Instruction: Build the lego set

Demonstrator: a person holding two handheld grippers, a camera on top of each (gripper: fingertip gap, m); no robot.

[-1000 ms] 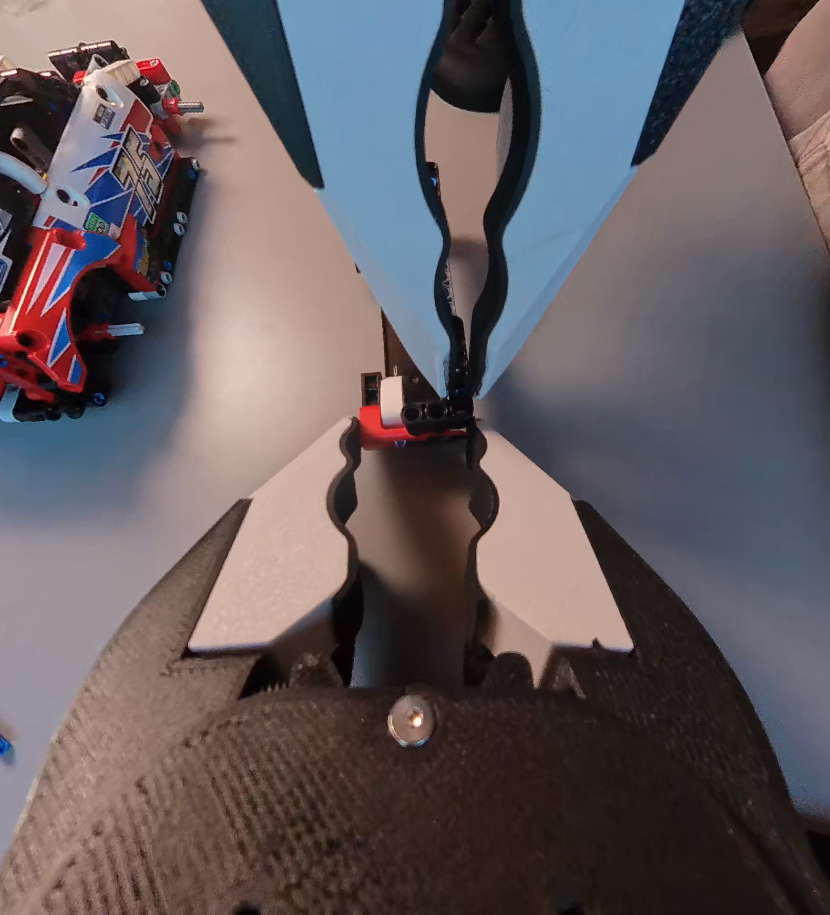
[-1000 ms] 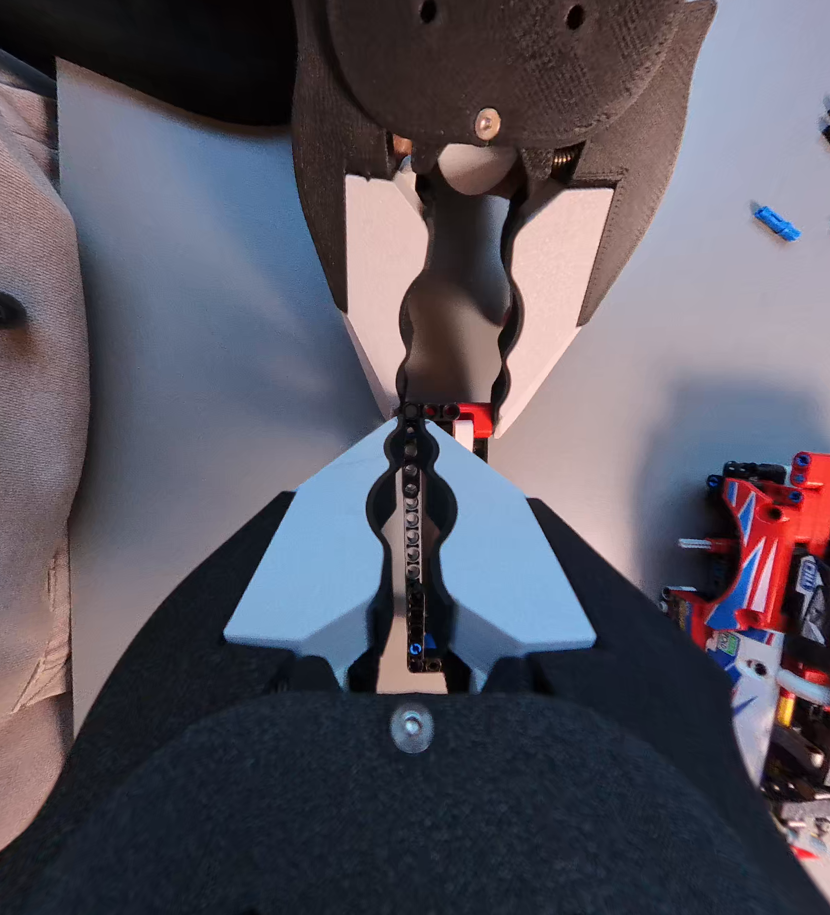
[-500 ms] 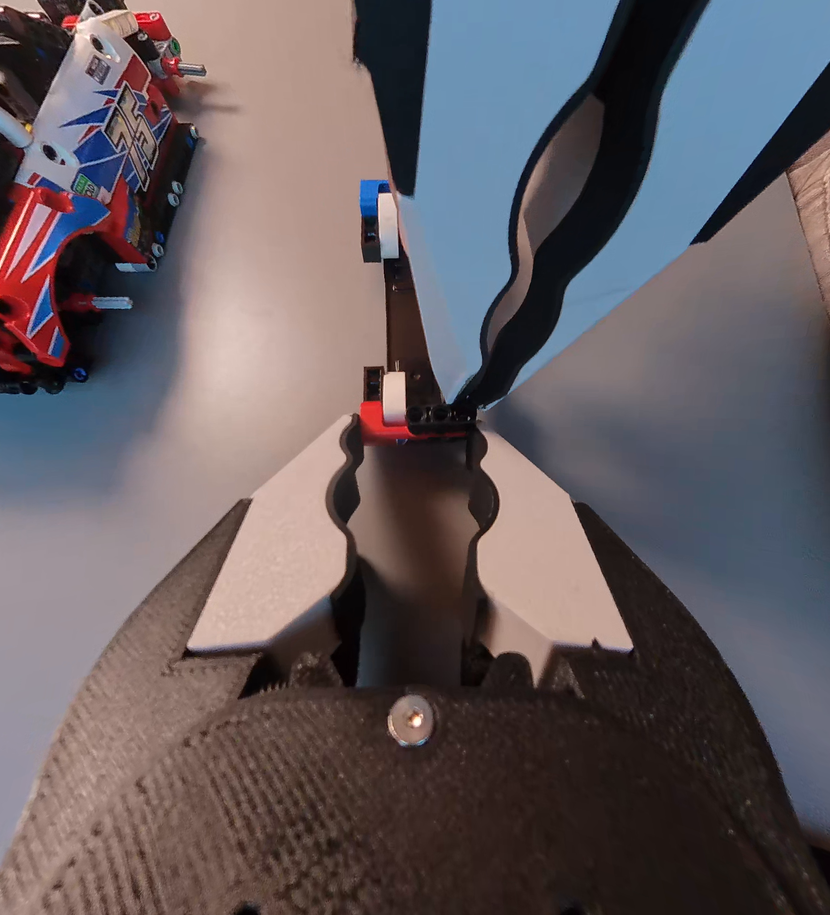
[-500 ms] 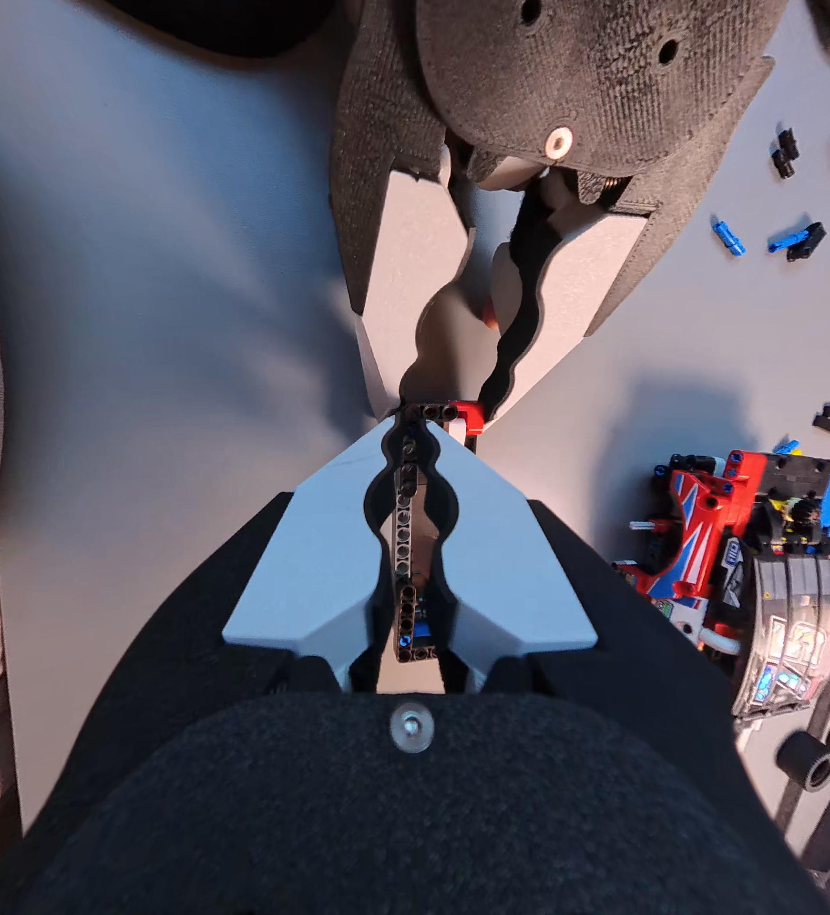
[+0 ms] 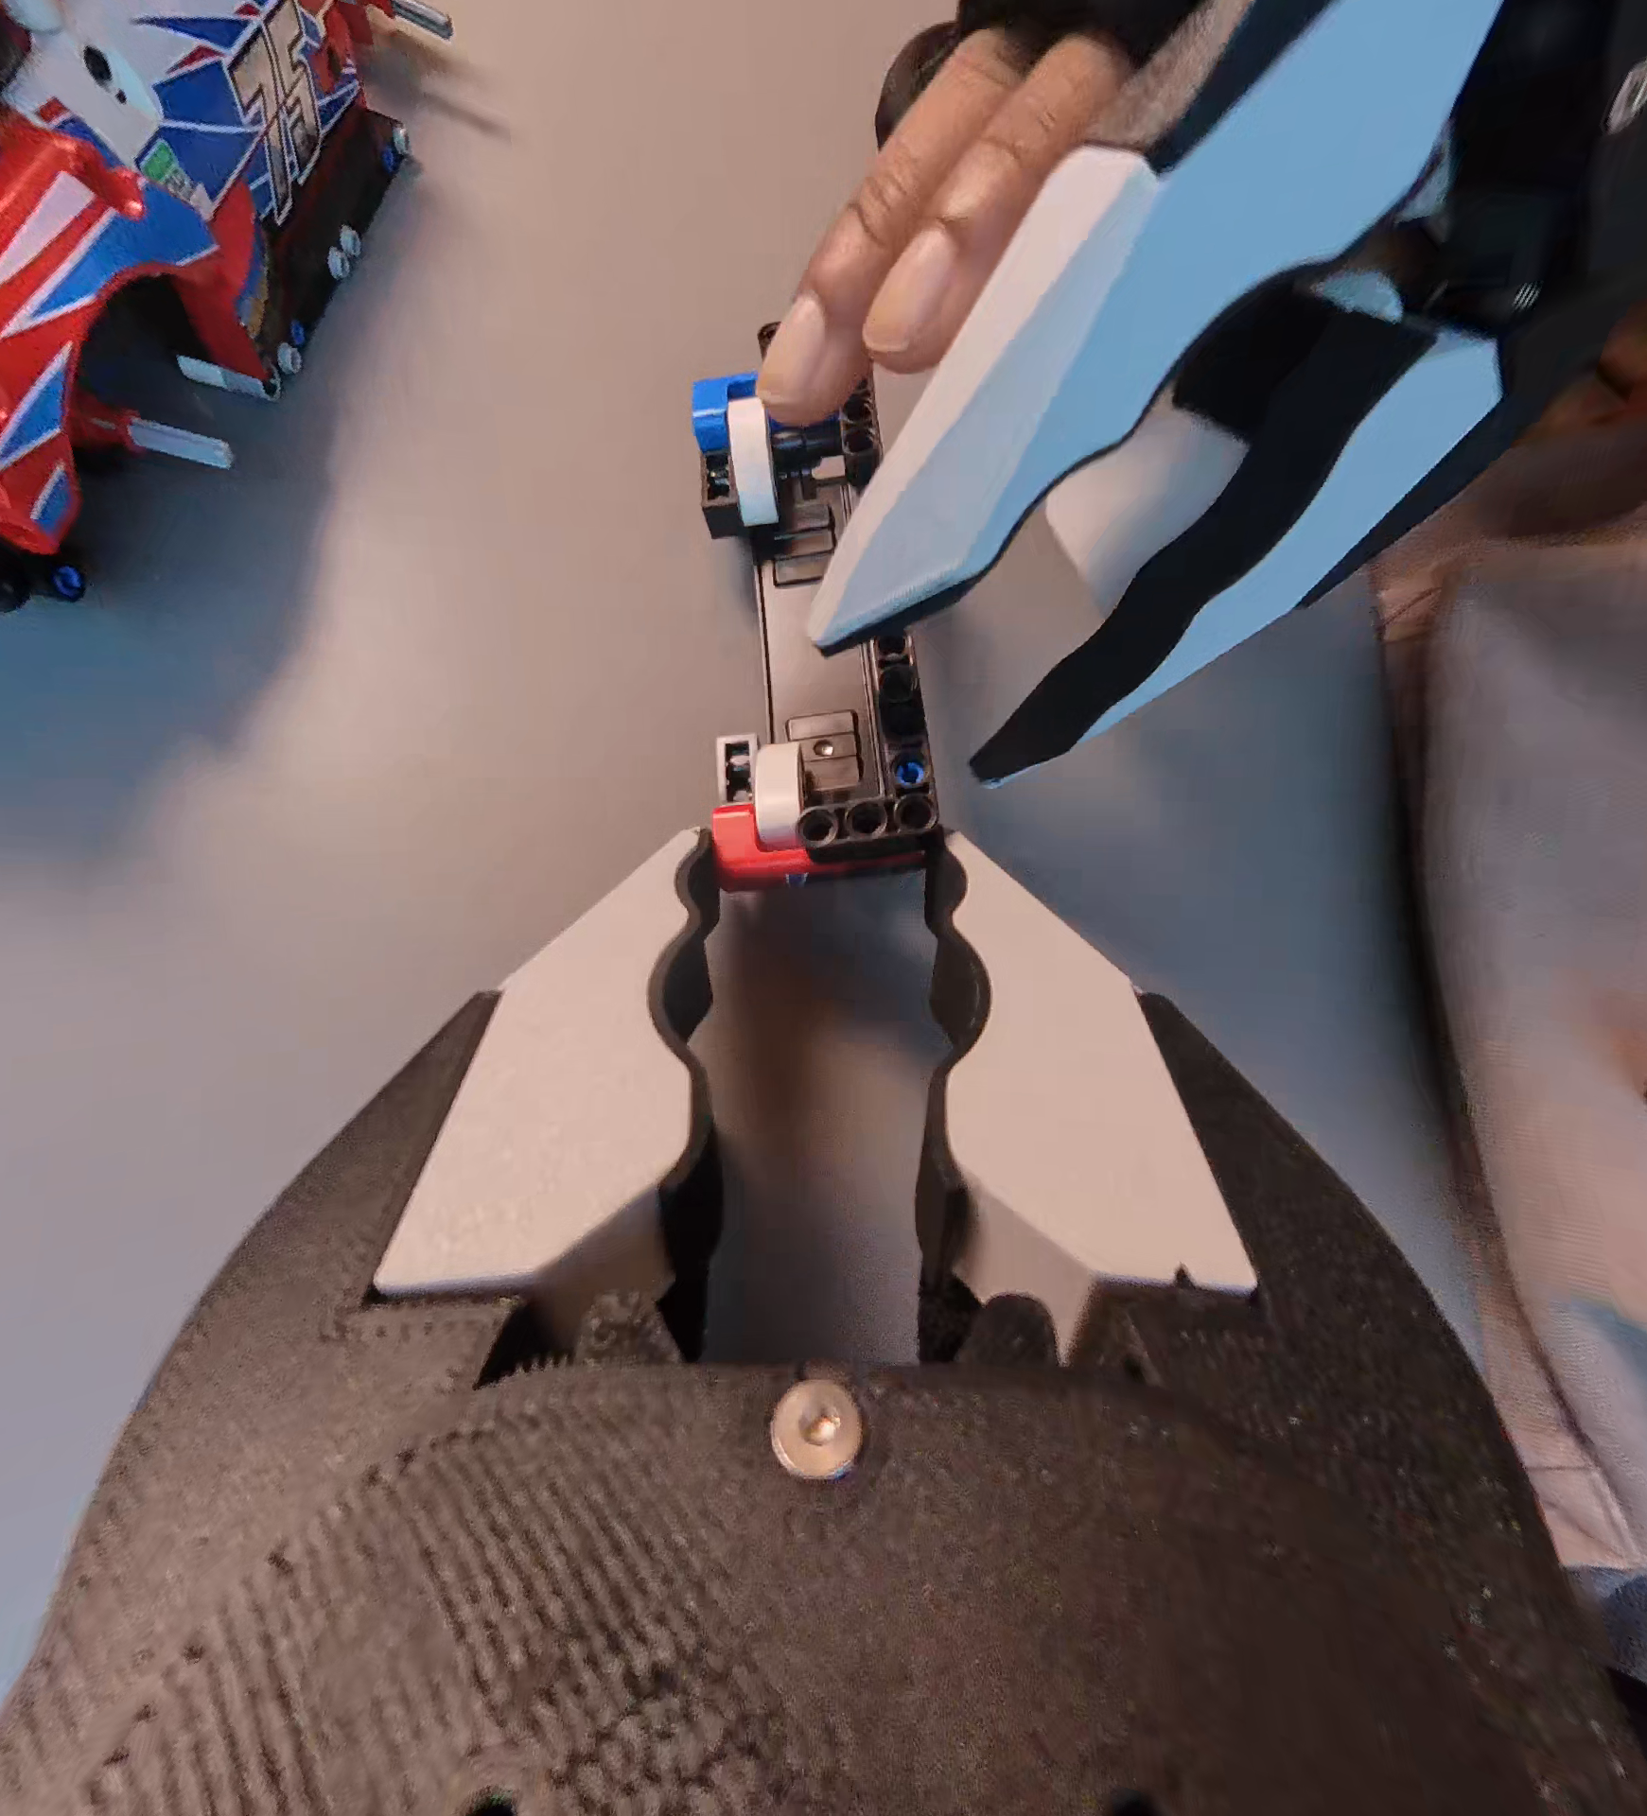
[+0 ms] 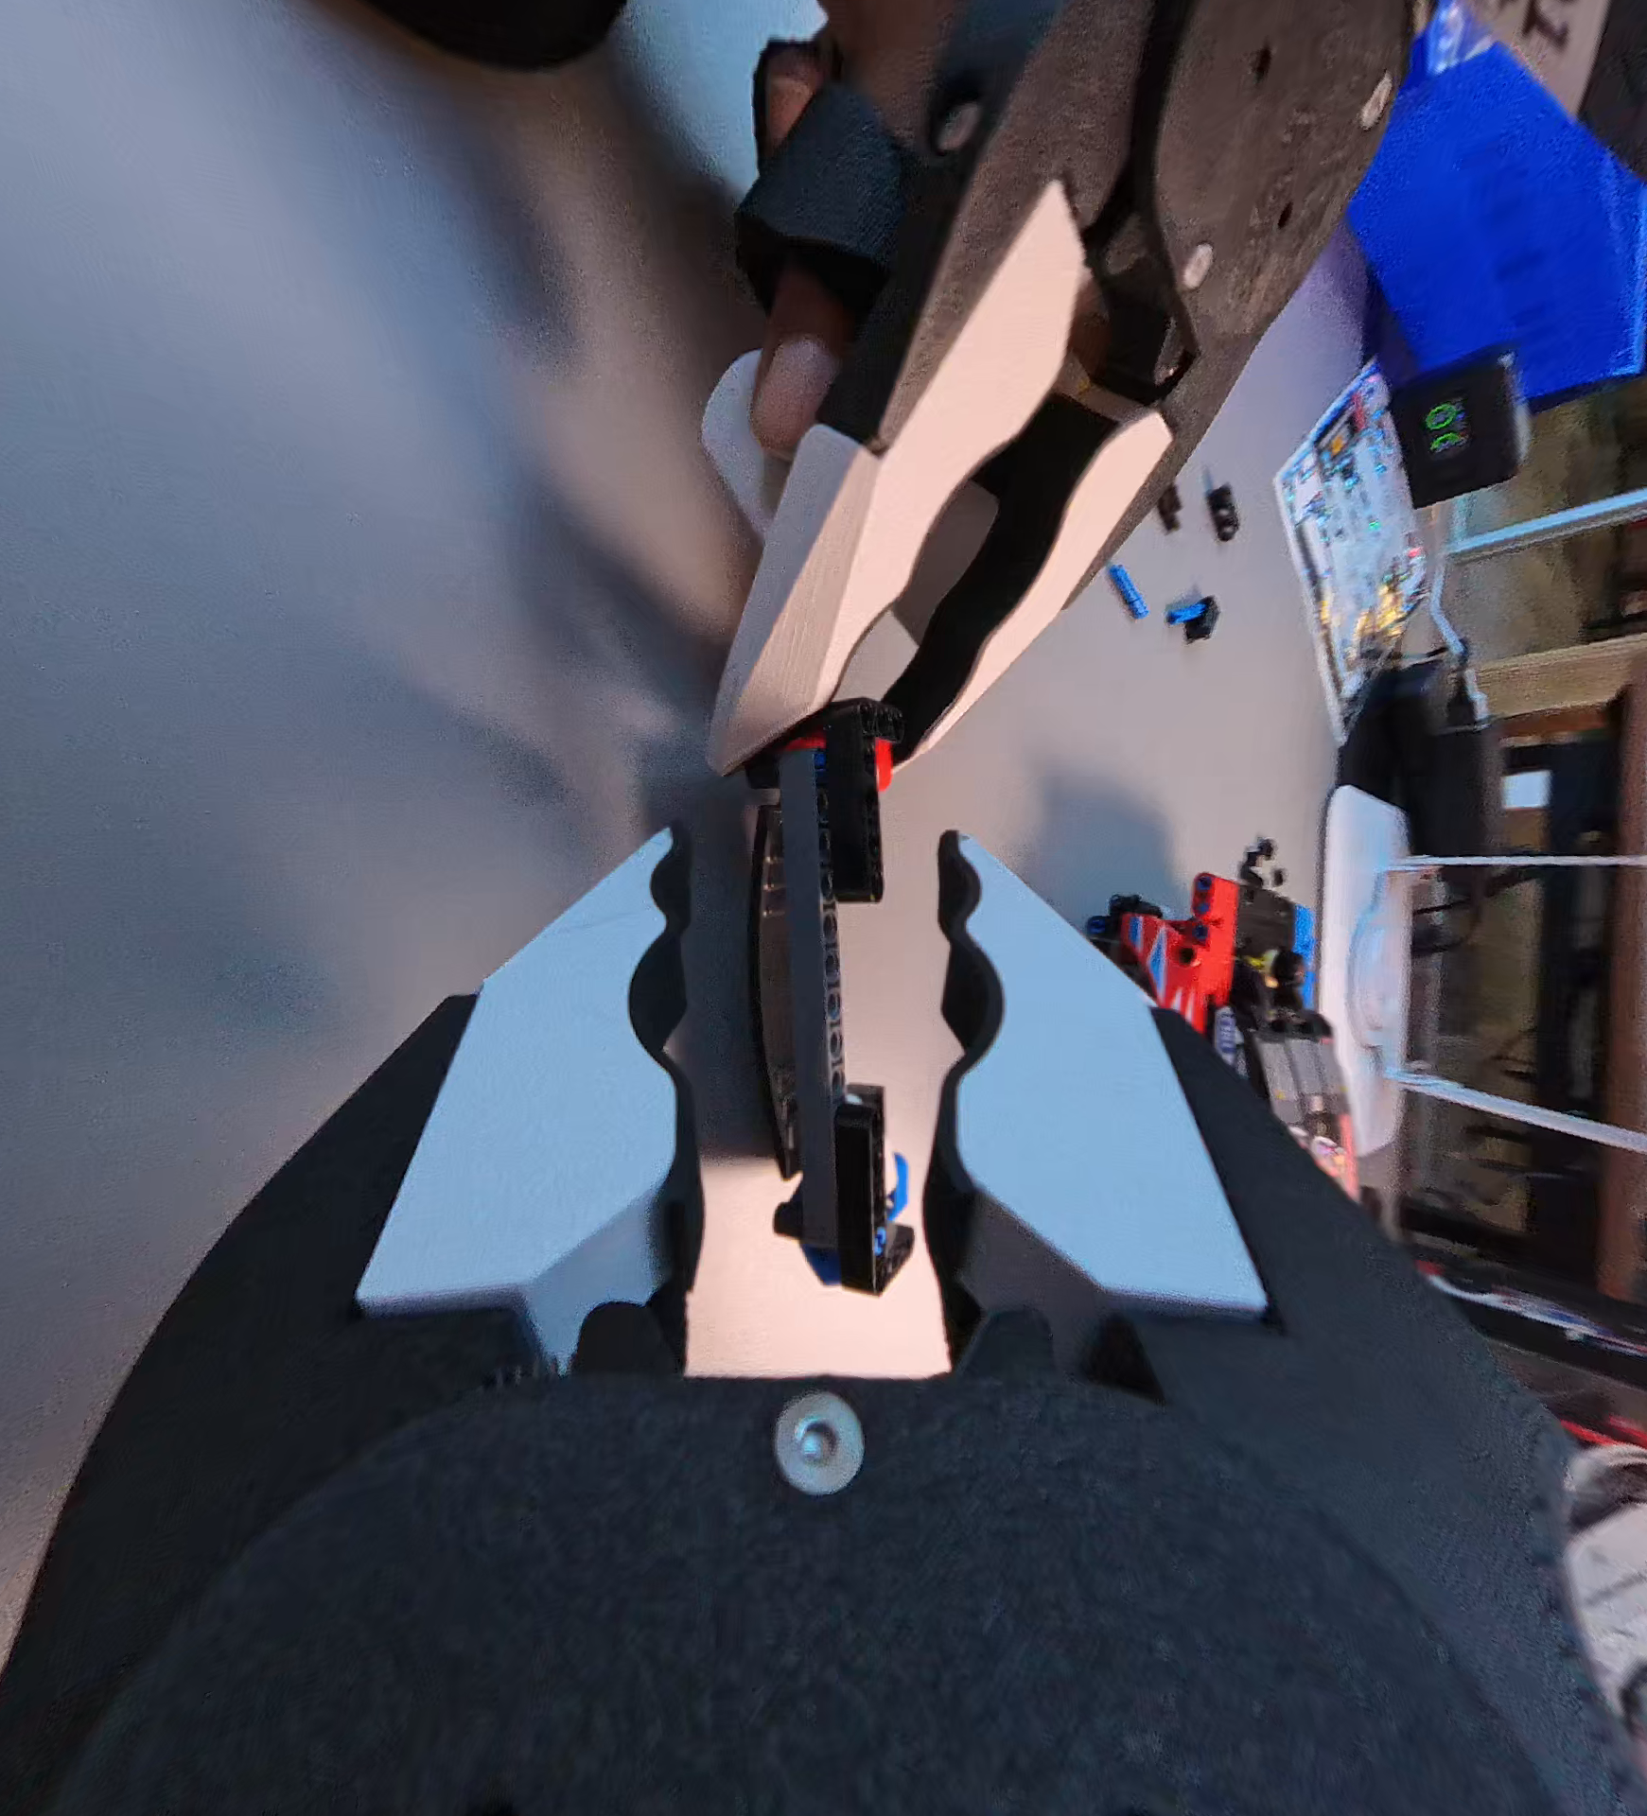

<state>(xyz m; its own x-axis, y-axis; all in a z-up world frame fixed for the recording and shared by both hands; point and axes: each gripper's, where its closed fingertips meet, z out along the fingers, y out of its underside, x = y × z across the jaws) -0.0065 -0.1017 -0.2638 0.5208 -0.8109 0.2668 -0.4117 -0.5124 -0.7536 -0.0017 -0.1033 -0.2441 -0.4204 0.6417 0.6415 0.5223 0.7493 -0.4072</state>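
Observation:
A long black beam assembly (image 5: 799, 688) with white bushes, a red end and a blue end hangs above the grey table (image 5: 406, 688). My left gripper (image 5: 819, 850) is shut on its red end. My right gripper (image 6: 809, 845) is open, and the assembly (image 6: 814, 983) lies between its fingers untouched. In the left wrist view the right gripper (image 5: 908, 703) hovers open over the assembly, and a person's hand (image 5: 858, 265) touches the blue end. In the right wrist view the left gripper (image 6: 814, 747) pinches the far end. The red, white and blue car model (image 5: 62, 246) sits on the table at the upper left.
The car model (image 6: 1212, 973) lies right of the grippers. Loose blue pins (image 6: 1129, 590) and small black parts (image 6: 1222, 511) lie beyond it, near an instruction booklet (image 6: 1350, 531). A person's beige clothing (image 5: 1537, 983) borders the table's right edge. Less than 4 cm separates the two grippers' tips.
My right gripper has opened, let go of the assembly and tilted away. A hand's fingers now touch the blue end. My left gripper still holds the red end.

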